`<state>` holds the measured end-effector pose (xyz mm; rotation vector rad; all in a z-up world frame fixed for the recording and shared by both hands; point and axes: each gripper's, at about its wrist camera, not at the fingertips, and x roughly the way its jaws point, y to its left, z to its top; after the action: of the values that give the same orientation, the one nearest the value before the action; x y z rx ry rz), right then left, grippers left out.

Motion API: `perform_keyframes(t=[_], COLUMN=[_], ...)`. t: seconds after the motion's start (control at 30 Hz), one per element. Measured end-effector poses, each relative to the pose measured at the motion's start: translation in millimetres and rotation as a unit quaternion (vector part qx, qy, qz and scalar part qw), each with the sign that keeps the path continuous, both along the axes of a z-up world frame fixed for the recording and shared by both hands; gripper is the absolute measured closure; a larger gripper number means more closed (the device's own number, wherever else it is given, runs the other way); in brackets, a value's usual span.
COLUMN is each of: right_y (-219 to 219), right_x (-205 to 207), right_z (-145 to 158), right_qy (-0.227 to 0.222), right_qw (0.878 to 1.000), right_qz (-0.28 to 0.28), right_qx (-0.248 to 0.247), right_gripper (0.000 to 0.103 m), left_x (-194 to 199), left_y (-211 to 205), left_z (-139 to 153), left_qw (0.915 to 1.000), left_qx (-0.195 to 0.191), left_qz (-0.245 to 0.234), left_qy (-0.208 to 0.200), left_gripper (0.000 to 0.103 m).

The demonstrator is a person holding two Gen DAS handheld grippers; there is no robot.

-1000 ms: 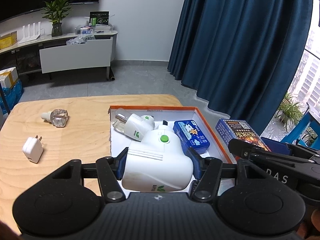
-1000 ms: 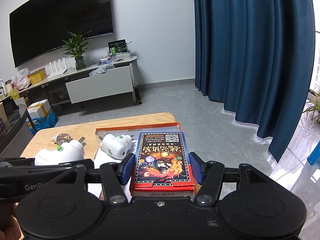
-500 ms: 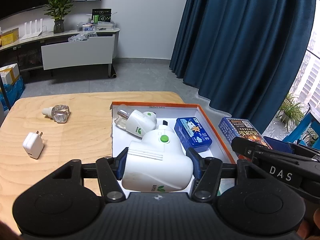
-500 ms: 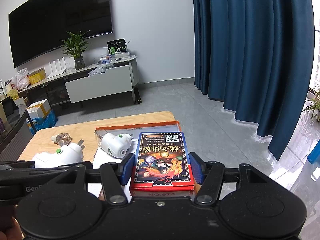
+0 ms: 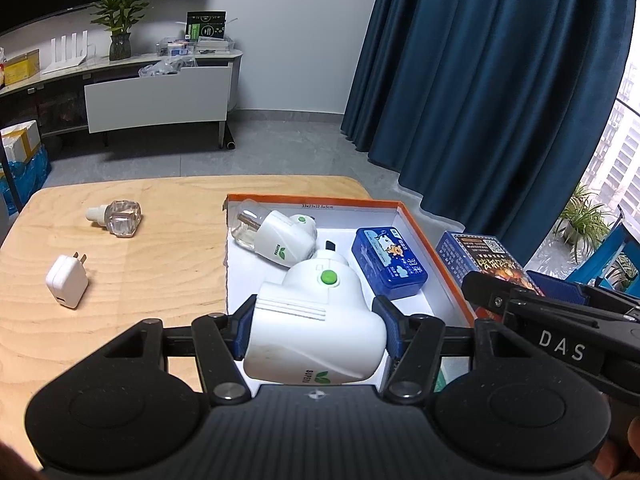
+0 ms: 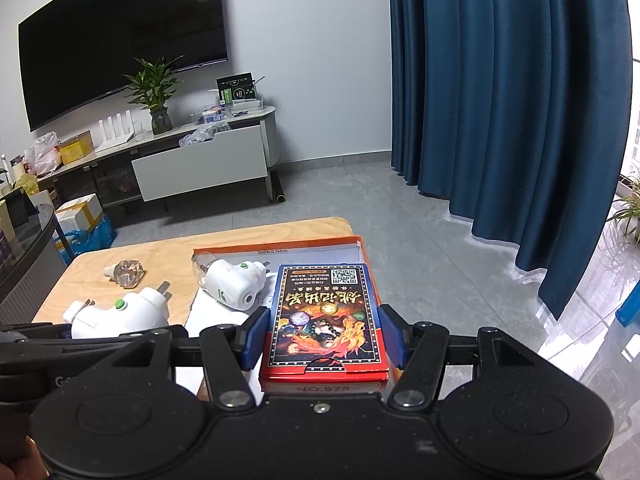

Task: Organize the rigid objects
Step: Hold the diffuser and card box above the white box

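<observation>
wooden table bears an orange-rimmed box at frame centre. a white plug-in is clenched by the left gripper above it, a card pack by the right gripper, seemingly for boxing; charger and bottle are left at upper left.

This is a living room in a home. Ahead of the grippers, a large dark television hangs on the white wall above a low media console carrying a potted plant, a white router and assorted boxes. To the right of the grippers, floor-length blue curtains cover a window, and the floor is grey tile. Directly below the grippers sits a light wooden table.
</observation>
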<state>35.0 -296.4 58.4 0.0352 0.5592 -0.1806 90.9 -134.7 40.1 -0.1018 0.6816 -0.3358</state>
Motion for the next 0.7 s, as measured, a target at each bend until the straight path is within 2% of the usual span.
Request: perform_keyframes(t=[0.7], right_y=[-0.2], right_x=[-0.4], right_z=[-1.3], right_qy=[0.001], right_qw=[1.0], right_qz=[0.0], right_qx=[0.0], right_gripper=[0.032], left_x=[-2.7], left_y=[-1.1], left_z=[-2.4], left_qw=[1.0], left_qx=[0.001], left_qz=[-0.001], left_qy=[0.002], left_gripper=[0.043])
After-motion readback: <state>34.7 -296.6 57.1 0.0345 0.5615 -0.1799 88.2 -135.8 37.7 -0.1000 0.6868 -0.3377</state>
